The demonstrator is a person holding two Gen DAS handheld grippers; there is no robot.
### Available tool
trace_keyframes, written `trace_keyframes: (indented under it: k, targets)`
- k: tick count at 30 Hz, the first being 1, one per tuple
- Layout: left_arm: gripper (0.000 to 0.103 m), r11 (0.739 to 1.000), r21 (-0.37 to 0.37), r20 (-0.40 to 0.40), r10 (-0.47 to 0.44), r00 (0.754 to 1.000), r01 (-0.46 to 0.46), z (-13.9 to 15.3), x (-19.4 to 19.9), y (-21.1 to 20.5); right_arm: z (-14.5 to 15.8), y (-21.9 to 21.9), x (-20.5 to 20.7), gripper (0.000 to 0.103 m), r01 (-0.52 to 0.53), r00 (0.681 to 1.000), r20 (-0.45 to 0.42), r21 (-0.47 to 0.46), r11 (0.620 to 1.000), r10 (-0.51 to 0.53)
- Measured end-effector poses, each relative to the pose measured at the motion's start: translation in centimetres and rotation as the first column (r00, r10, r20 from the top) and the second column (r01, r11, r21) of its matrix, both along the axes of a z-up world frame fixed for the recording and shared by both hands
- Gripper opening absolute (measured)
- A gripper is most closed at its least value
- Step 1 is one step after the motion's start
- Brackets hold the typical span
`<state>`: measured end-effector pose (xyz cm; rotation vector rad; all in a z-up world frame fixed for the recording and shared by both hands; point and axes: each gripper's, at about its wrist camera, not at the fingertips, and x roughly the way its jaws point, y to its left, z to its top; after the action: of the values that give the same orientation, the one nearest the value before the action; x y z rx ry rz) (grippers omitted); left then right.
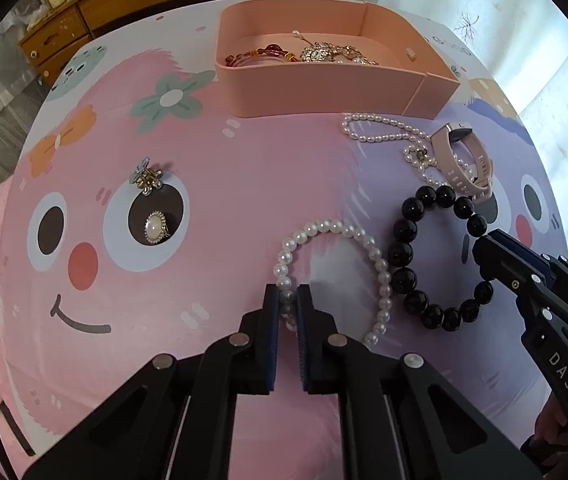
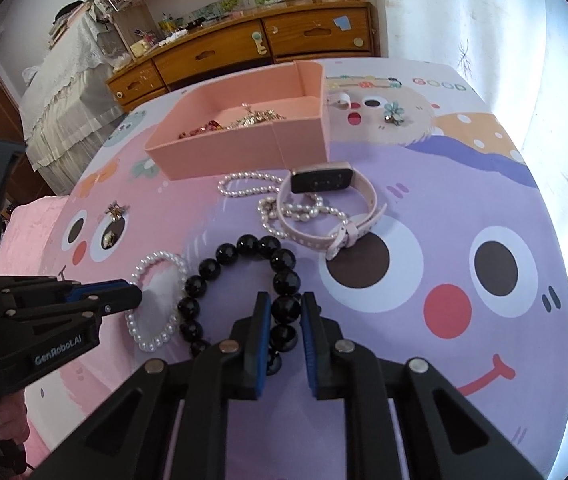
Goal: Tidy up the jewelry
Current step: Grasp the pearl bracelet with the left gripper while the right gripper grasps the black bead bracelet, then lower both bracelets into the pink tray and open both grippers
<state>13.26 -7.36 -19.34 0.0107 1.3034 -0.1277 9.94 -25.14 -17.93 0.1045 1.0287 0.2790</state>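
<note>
A pink open box at the back of the table holds several jewelry pieces. On the cartoon mat lie a white pearl bracelet, a black bead bracelet, a pearl necklace and a pink watch. My left gripper is closed on the pearl bracelet's left side. My right gripper is closed on a bead of the black bracelet. Both bracelets rest on the mat.
Two brooches lie on the mat's left. A flower earring and a white ring lie right of the box. Wooden drawers stand behind the table.
</note>
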Motion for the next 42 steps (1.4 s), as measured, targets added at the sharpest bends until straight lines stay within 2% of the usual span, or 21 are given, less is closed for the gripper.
trace_keyframes:
  k: [5, 15, 19, 23, 33, 40, 42]
  targets:
    - [0.005, 0.999, -0.029, 0.005, 0.014, 1.0, -0.014, -0.1, 0.1, 0.5, 1.2, 0.2, 0.1, 0.014, -0.006, 0.999, 0.032, 0.029, 1.0, 0.005]
    - [0.005, 0.99, -0.135, 0.02, 0.054, 0.998, -0.05, 0.9, -0.2, 3.1, 3.9, 0.8, -0.9, 0.014, -0.001, 0.996, 0.092, 0.074, 0.997, -0.005]
    - [0.005, 0.988, -0.155, 0.053, 0.033, 0.998, -0.025, 2.3, -0.5, 3.7, 5.1, 0.8, -1.4, 0.014, 0.02, 0.994, 0.108, 0.115, 0.993, -0.033]
    - [0.005, 0.974, -0.224, 0.069, 0.033, 0.997, -0.017, 4.2, -0.6, 4.2, 6.2, 1.0, -1.5, 0.014, 0.05, 0.991, 0.115, 0.159, 0.986, -0.069]
    - [0.005, 0.971, -0.234, 0.112, -0.02, 0.993, 0.046, 9.6, 0.4, 4.8, 10.5, 1.6, -0.2, 0.015, 0.103, 0.97, 0.195, 0.226, 0.969, -0.149]
    - [0.005, 0.964, -0.262, 0.093, -0.028, 0.995, 0.052, 11.3, 2.6, 4.8, 13.5, 2.6, 1.6, 0.015, 0.074, 0.951, 0.281, 0.193, 0.978, -0.127]
    - [0.005, 0.962, -0.266, 0.112, -0.028, 0.993, 0.057, 11.7, 3.4, 4.7, 13.9, 2.7, 2.2, 0.015, 0.071, 0.947, 0.295, 0.199, 0.977, -0.129]
